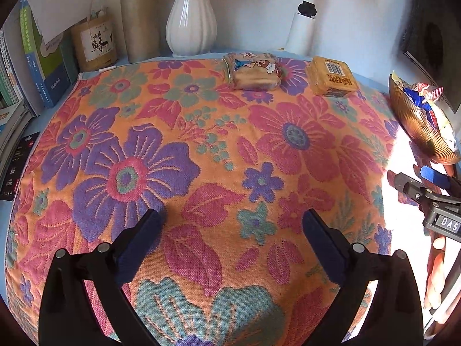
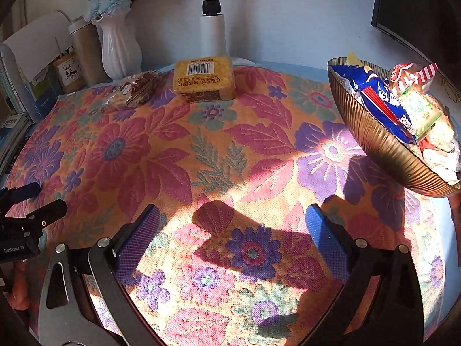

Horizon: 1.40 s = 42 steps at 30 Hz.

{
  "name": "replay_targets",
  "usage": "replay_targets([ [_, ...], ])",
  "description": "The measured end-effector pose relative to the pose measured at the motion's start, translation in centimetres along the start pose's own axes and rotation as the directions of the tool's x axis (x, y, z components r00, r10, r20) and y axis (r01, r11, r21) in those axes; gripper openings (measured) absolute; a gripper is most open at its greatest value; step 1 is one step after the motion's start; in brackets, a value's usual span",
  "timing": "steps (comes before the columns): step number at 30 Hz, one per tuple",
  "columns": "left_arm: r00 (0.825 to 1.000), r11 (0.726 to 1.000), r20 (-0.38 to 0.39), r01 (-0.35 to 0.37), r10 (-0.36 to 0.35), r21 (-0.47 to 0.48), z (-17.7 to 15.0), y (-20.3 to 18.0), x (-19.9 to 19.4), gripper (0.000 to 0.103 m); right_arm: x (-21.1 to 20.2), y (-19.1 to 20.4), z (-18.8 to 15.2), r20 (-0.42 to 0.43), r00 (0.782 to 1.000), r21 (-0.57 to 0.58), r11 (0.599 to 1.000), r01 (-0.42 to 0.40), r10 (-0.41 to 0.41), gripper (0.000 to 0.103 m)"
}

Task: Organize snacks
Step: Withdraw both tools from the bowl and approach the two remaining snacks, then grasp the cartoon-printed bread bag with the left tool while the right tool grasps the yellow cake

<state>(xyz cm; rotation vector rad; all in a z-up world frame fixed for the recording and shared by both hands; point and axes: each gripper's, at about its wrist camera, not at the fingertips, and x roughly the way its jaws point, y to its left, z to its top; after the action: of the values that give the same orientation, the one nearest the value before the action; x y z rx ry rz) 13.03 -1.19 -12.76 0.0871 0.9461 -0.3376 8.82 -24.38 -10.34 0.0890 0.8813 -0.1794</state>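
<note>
1. A flowered orange, pink and purple woven cloth (image 1: pixel 219 155) covers the desk.
2. A ribbed bronze bowl (image 2: pixel 383 150) at the right edge holds several snack packets (image 2: pixel 383 98).
3. The left claw (image 1: pixel 233 233) and right claw (image 2: pixel 233 230) both hover over bare cloth, fingers apart, gripping nothing.
4. A yellow barcoded snack pack (image 2: pixel 204 79) lies far, beside a clear cartoon-printed bread packet (image 1: pixel 253 70) to its left.

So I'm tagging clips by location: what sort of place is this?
Probably a home desk or study corner: upright books, a white ribbed vase of flowers, and a dark monitor edge around a floral cloth.
</note>
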Motion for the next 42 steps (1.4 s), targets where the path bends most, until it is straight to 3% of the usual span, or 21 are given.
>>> replay_targets([
  [7, 1.0, 1.0, -0.004, -0.012, 0.012, 0.012, 0.0, -0.1, 0.1, 0.098, -0.2, -0.3, 0.3, 0.021, 0.998, 0.003, 0.998, -0.062, 0.062, 0.1],
  [16, 1.0, 0.999, -0.009, -0.024, 0.024, 0.027, 0.0, -0.4, 0.1, 0.098, -0.1, -0.6, 0.2, 0.011, 0.998, 0.026, 0.997, -0.068, 0.067, 0.1],
  [20, 0.997, 0.997, 0.036, 0.073, -0.072, -0.023, 1.4, 0.0, -2.1, 0.096, 1.0, -0.9, 0.5, -0.053, 0.988, 0.031, 0.989, -0.142, 0.144, 0.1],
  [23, 0.986, 0.986, 0.086, 0.152, -0.145, -0.076, 4.9, 0.1, -3.9, 0.097, 2.4, -1.2, 1.2, -0.129, 0.981, 0.066, 0.988, -0.141, 0.148, 0.1],
  [26, 0.977, 0.979, 0.097, 0.194, -0.188, -0.058, 9.1, -1.3, -3.0, 0.097, 2.2, -1.0, 3.4, -0.125, 0.98, 0.052, 0.988, -0.148, 0.154, 0.1],
  [30, 0.987, 1.0, 0.157, 0.029, -0.028, -0.009, 13.1, -3.7, 0.9, 0.097, 2.6, 0.3, 7.8, -0.017, 1.0, -0.132, 0.991, -0.002, -0.001, 0.1],
  [33, 0.982, 0.998, 0.186, -0.043, 0.033, 0.053, 14.8, -5.2, 4.3, 0.097, 5.4, 0.5, 9.9, 0.013, 0.998, -0.227, 0.972, 0.061, -0.059, 0.1],
  [37, 0.994, 0.994, 0.091, -0.074, 0.066, 0.08, 15.5, -5.9, 9.9, 0.095, 9.0, 0.4, 10.7, 0.014, 1.0, -0.29, 0.957, 0.025, -0.022, 0.1],
  [39, 0.988, 0.99, 0.079, -0.133, 0.13, 0.038, 15.4, -5.6, 10.7, 0.078, 10.2, 0.6, 11.1, 0.029, 1.0, -0.324, 0.946, 0.02, -0.011, 0.1],
  [41, 0.984, 0.992, 0.136, -0.123, 0.118, 0.029, 15.3, -5.6, 9.9, 0.078, 10.9, 0.6, 12.1, 0.014, 0.999, -0.328, 0.944, -0.043, 0.05, 0.1],
  [42, 0.987, 0.993, 0.124, -0.109, 0.103, 0.044, 15.3, -5.8, 10.1, 0.078, 10.9, 0.8, 12.7, 0.029, 0.997, -0.335, 0.94, -0.06, 0.074, 0.1],
])
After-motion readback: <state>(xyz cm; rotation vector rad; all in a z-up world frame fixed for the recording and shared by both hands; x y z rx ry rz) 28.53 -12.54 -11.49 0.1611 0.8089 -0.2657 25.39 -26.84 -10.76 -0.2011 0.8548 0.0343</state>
